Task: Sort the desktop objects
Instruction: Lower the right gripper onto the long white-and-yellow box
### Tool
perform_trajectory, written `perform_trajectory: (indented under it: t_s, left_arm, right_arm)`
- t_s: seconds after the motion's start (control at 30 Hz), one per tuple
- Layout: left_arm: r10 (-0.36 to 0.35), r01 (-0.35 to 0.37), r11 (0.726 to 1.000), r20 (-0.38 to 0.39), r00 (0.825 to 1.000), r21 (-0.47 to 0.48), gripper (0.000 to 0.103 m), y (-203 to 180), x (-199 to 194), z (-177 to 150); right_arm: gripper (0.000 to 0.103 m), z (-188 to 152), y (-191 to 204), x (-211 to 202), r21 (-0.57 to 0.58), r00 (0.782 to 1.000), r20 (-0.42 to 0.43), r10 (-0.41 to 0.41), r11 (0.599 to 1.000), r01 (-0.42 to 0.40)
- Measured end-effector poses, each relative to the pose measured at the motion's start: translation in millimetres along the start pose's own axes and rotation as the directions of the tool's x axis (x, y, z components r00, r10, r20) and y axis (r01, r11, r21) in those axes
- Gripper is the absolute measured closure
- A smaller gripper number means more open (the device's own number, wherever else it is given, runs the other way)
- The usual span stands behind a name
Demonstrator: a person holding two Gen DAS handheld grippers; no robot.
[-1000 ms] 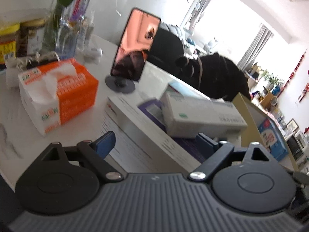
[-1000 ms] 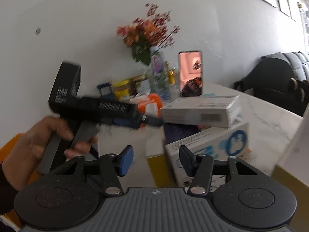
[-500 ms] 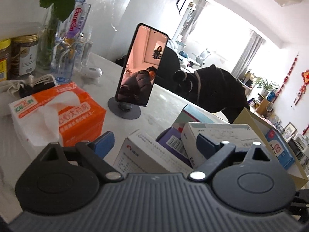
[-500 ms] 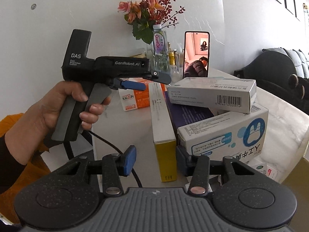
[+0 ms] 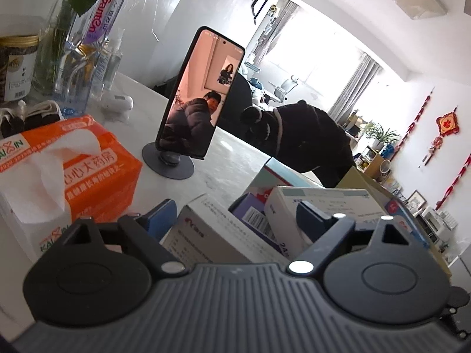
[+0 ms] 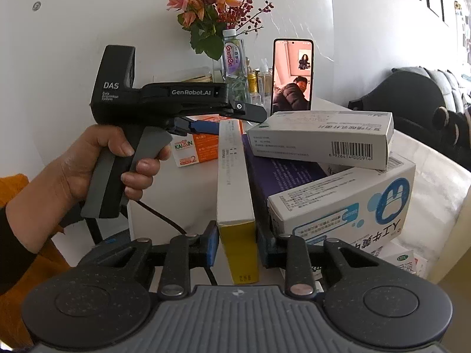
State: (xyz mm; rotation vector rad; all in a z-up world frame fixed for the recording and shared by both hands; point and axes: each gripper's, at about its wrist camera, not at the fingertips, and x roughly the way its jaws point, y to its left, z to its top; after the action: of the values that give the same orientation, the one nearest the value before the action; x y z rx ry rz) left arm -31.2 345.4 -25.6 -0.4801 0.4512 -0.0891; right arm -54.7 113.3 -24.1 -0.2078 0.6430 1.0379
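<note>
Two grippers in play. Right gripper (image 6: 238,245) has its jaws closing around the near end of a tall thin white box with a yellow end (image 6: 235,203), which stands on edge on the white table (image 6: 176,194); the blue pads sit right at both sides of the yellow end, looks like contact but I can't tell how firm. Just right of that box lies a purple box (image 6: 282,173), with a white barcode box (image 6: 321,136) stacked on top and a white box with a blue rabbit logo (image 6: 353,209) leaning against the pile. Left gripper (image 5: 232,214) is wide, jaws closing slightly, nothing pinched; in its own view the far end of the thin white box (image 5: 206,235) and the barcode box (image 5: 323,206) sit between the fingers, pads clear of both. From the right view, the left gripper (image 6: 215,123) is held by a hand (image 6: 97,161) above the far end of the thin box. Further out: orange tissue pack (image 5: 73,170) to the left, phone on a round stand (image 5: 200,97) behind the pile, water bottle (image 5: 91,44) and flower vase (image 6: 215,14) by the wall, dark jar (image 5: 17,67) at the left edge.
</note>
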Motion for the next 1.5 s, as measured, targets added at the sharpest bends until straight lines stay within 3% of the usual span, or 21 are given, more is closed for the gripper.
perform_trajectory:
  t_s: [0.43,0.9,1.5]
  left_arm:
    - [-0.028,0.028,0.999,0.007,1.000,0.022,0.015,0.6,-8.3,-3.3]
    - [-0.131,0.130,0.991,0.015,0.991,0.012,0.015,4.9,2.3,-9.2]
    - [-0.130,0.129,0.990,0.001,0.992,0.053,0.016,-5.3,-14.9,-22.1]
  right_arm:
    - [0.075,-0.5,-0.3,-10.2,-0.013,0.997,-0.045,0.063,0.998,-0.064]
    - [0.071,3.1,2.2,-17.9,-0.020,0.997,-0.057,0.057,0.998,-0.059]
    - [0.073,15.8,-1.2,-9.9,-0.089,0.995,-0.085,0.057,0.994,-0.065]
